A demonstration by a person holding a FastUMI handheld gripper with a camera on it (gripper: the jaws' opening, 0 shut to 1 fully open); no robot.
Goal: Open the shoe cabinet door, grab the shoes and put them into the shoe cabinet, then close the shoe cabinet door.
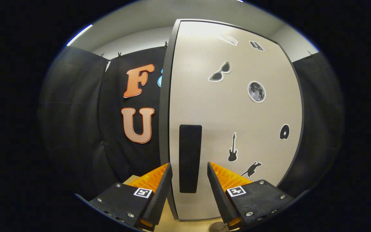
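The shoe cabinet door point(237, 112) is a tall pale panel with a dark edge, standing right in front of me and bearing several small stickers. A black upright handle point(190, 158) sits near the door's left edge. My gripper point(189, 170) is open, one finger on each side of the handle's lower half. Whether the pads touch the handle I cannot tell. The door looks closed or nearly so, its dark left edge point(165, 106) facing me.
Black cloth walls stand to the left and right of the cabinet. A strip of light wooden floor point(188, 225) shows below the door, between the fingers. A small round dark object point(219, 227) lies on it near the right finger.
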